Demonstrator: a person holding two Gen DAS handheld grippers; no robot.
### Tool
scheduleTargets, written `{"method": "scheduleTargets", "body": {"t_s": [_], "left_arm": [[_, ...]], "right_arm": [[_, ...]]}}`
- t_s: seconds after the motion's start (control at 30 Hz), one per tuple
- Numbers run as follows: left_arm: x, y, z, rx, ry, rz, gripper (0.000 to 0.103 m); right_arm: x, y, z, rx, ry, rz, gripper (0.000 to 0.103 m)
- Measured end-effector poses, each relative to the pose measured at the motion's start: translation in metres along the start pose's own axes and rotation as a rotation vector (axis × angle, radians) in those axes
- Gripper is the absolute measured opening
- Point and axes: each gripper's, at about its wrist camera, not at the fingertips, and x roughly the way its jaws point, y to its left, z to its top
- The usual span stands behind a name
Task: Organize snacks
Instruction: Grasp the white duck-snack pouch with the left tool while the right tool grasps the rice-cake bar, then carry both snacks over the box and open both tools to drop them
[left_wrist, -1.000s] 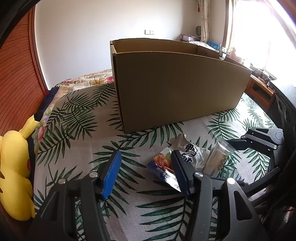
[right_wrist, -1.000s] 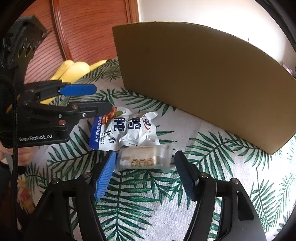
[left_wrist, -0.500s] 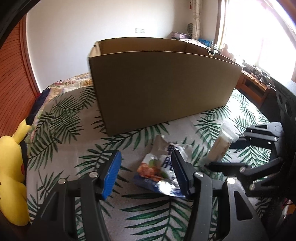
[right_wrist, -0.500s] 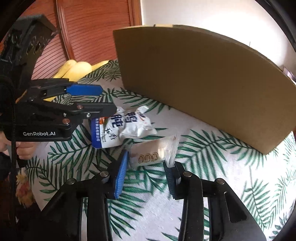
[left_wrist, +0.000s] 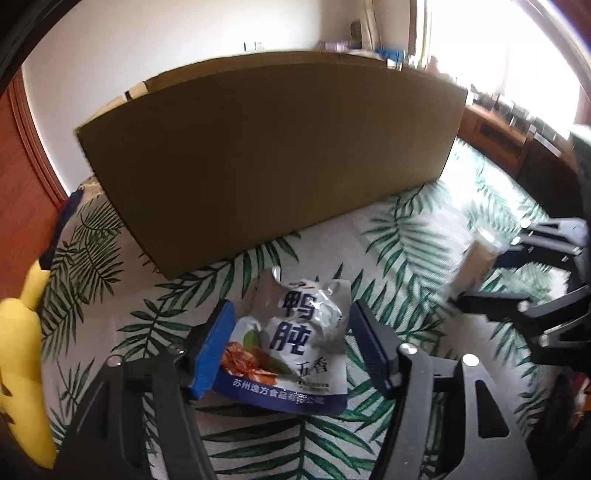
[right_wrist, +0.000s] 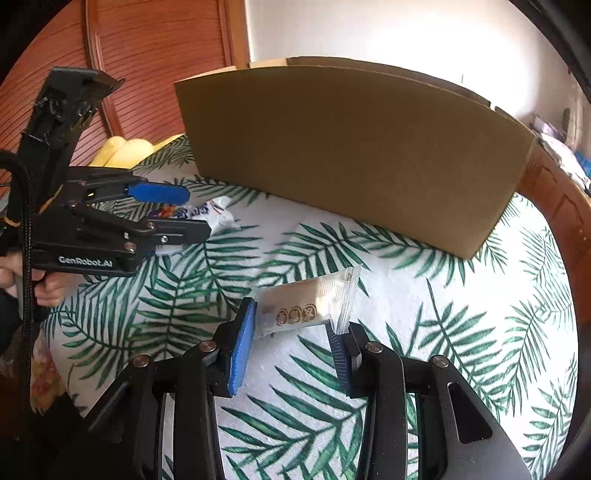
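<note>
The right gripper (right_wrist: 291, 345) is clamped on a clear-wrapped biscuit pack (right_wrist: 306, 304), lifted off the leaf-print cloth (right_wrist: 461, 332). The left gripper (left_wrist: 288, 343) is opening its jaws around the white duck-gizzard pouch (left_wrist: 295, 347) lying near the cardboard box (left_wrist: 266, 155). It should straddle the pouch's middle before pinching, while the right carries its pack clear over the box's near wall.

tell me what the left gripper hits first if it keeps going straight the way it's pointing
Most likely the white and blue snack pouch, lying on the leaf-print cloth between the opening jaws of the left gripper. The cardboard box stands farther back, though depth is uncertain.
</note>
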Motion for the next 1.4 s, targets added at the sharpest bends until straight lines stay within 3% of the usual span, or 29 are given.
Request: {"method": "scheduleTargets", "body": {"t_s": [0.43,0.7,0.8,1.4], "left_arm": [[0.013,0.0,0.0,-0.052,0.024,-0.007,0.076],[0.011,-0.004,-0.002,-0.07,0.027,-0.003,0.069],[0.007,-0.007,-0.006,-0.078,0.016,0.002,0.06],[-0.023,-0.016,-0.023,-0.187,-0.042,0.002,0.059]], "right_arm": [[0.001,-0.003,-0.005,0.015,-0.003,0.018,0.038],[0.001,-0.001,-0.008,0.01,-0.013,0.028,0.038],[0.001,-0.003,-0.009,0.016,-0.02,0.036,0.038],[-0.007,-0.006,-0.015,0.031,-0.068,0.037,0.038]]}}
